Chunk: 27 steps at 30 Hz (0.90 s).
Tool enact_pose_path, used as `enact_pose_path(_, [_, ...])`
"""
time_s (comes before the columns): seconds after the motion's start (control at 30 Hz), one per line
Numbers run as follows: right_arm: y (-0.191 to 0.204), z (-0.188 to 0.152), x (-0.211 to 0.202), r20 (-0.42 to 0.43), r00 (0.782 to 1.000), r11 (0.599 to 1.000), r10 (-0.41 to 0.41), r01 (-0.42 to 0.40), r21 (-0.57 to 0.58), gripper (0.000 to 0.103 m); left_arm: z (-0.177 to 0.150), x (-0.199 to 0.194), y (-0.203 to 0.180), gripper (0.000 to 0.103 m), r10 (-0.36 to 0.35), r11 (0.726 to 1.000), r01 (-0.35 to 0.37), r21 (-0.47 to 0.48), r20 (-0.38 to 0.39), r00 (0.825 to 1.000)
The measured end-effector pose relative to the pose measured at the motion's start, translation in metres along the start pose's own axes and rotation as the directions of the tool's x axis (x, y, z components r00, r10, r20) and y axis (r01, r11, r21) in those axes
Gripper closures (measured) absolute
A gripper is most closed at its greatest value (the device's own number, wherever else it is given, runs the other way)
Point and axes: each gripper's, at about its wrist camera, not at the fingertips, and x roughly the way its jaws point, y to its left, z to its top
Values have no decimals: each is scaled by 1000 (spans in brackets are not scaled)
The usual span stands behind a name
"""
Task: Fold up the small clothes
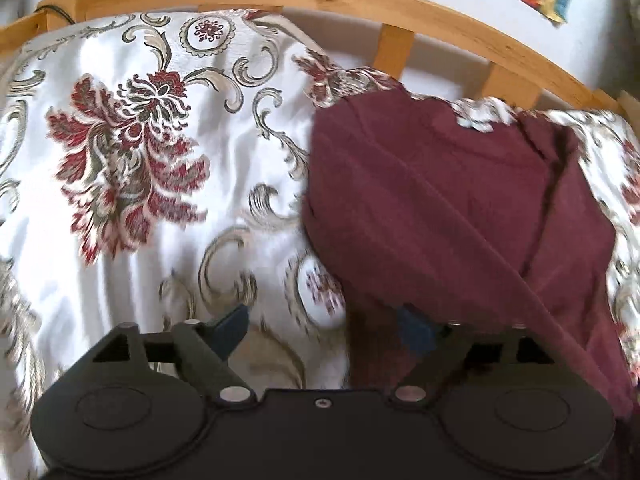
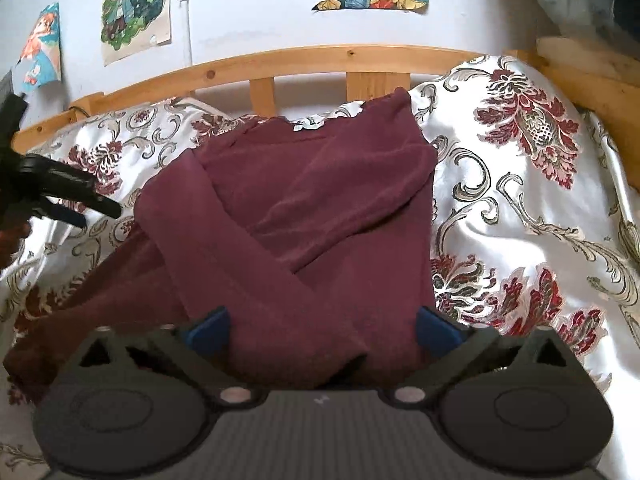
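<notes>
A maroon long-sleeved garment [image 2: 304, 208] lies on the patterned bedspread, both sleeves folded across its body; it also shows in the left wrist view [image 1: 448, 208] at the right. My right gripper [image 2: 320, 330] is open, its blue-padded fingers straddling the garment's near hem. My left gripper [image 1: 326, 330] is open at the garment's left edge, with its right pad partly under a fold of the cloth. The left gripper also shows at the left edge of the right wrist view [image 2: 80, 206], beside the garment.
The white bedspread [image 1: 140, 160] with red floral print covers the bed. A wooden slatted headboard [image 2: 320, 60] runs along the far side against a wall with posters [image 2: 132, 4]. A wooden rail [image 2: 592, 80] is at the right.
</notes>
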Motion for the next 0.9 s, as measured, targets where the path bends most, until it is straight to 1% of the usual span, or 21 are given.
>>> enact_pose_path(0.07, [1, -1, 0, -9, 1000, 1000, -7, 6, -8, 0, -14, -13, -4, 14, -11, 999, 12, 37, -3, 1000])
enact_pose_path(0.23, [10, -2, -4, -29, 999, 998, -38, 37, -48, 0, -50, -42, -11, 9, -3, 989, 3, 149, -1, 1000])
enact_pose_path(0.33, [16, -1, -10, -14, 999, 997, -42, 41, -68, 0, -69, -57, -12, 6, -5, 979, 3, 205, 8, 1000])
enact_pose_path(0.43, [23, 0, -17, 9, 999, 996, -43, 43, -76, 0, -85, -68, -13, 6, -16, 970, 12, 244, 12, 1000])
enact_pose_path(0.5, [27, 2, -21, 48, 998, 996, -39, 42, -75, 0, -89, -71, -14, 5, -29, 967, 22, 254, 24, 999])
enact_pose_path(0.57, [29, 9, -19, 77, 997, 996, -23, 30, -83, 0, -86, -68, -15, 5, -39, 967, 29, 252, 37, 999])
enact_pose_path(0.63, [31, 22, -10, 86, 996, 996, 3, 5, -91, 2, -74, -61, -17, 5, -55, 974, 42, 224, 51, 997])
enact_pose_path(0.7, [35, 38, 4, 88, 995, 994, 53, -44, -105, 9, -59, -52, -17, 4, -81, 982, 68, 174, 72, 994])
enact_pose_path(0.77, [41, 54, 21, 63, 993, 986, 96, -86, -142, 17, -43, -39, -19, 4, -103, 989, 93, 111, 84, 991])
enact_pose_path(0.83, [44, 68, 38, 34, 989, 974, 141, -132, -181, 24, -29, -24, -22, 4, -135, 989, 130, 67, 70, 988])
enact_pose_path(0.9, [45, 78, 56, -7, 983, 963, 186, -183, -196, 31, -20, -9, -26, 4, -163, 986, 160, 47, 47, 986])
